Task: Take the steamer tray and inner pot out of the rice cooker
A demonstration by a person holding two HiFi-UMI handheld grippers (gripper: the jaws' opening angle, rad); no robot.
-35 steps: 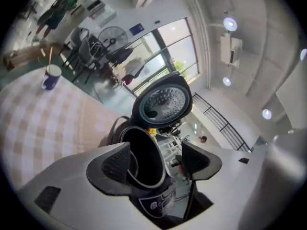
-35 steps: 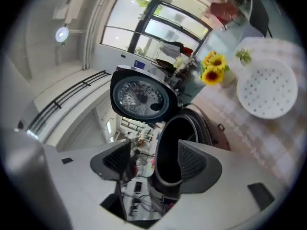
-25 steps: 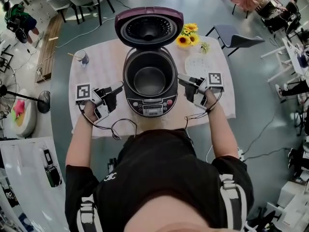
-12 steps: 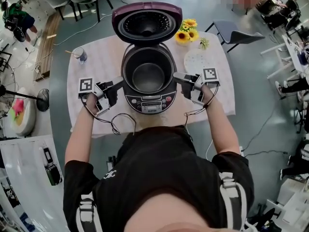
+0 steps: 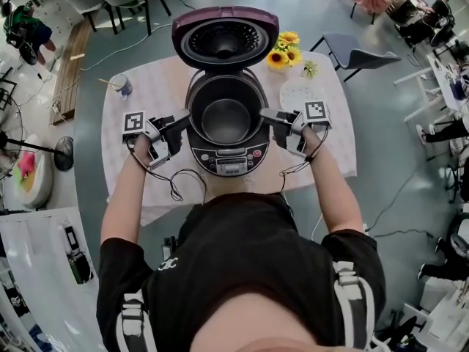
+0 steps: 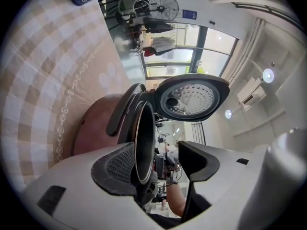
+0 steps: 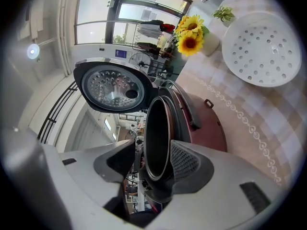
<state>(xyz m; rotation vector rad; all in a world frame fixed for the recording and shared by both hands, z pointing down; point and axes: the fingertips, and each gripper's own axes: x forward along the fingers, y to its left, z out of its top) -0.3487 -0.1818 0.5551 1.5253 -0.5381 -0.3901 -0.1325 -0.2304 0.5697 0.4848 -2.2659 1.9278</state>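
The rice cooker stands open on the table with its lid raised. The dark inner pot sits inside it. The white perforated steamer tray lies on the cloth to the cooker's right. My left gripper is at the pot's left side, with the pot rim between its jaws. My right gripper straddles the rim on the right side. Both pairs of jaws have just been closing. A gap still shows beside the rim in each.
A vase of sunflowers stands behind the tray, and a cup sits at the table's far left. The grippers' cables trail over the front edge. A chair stands beyond the table's right corner.
Both grippers have drawn in toward the cooker, and their fingertips now reach the pot's rim on either side. The pot and the tray have not moved.
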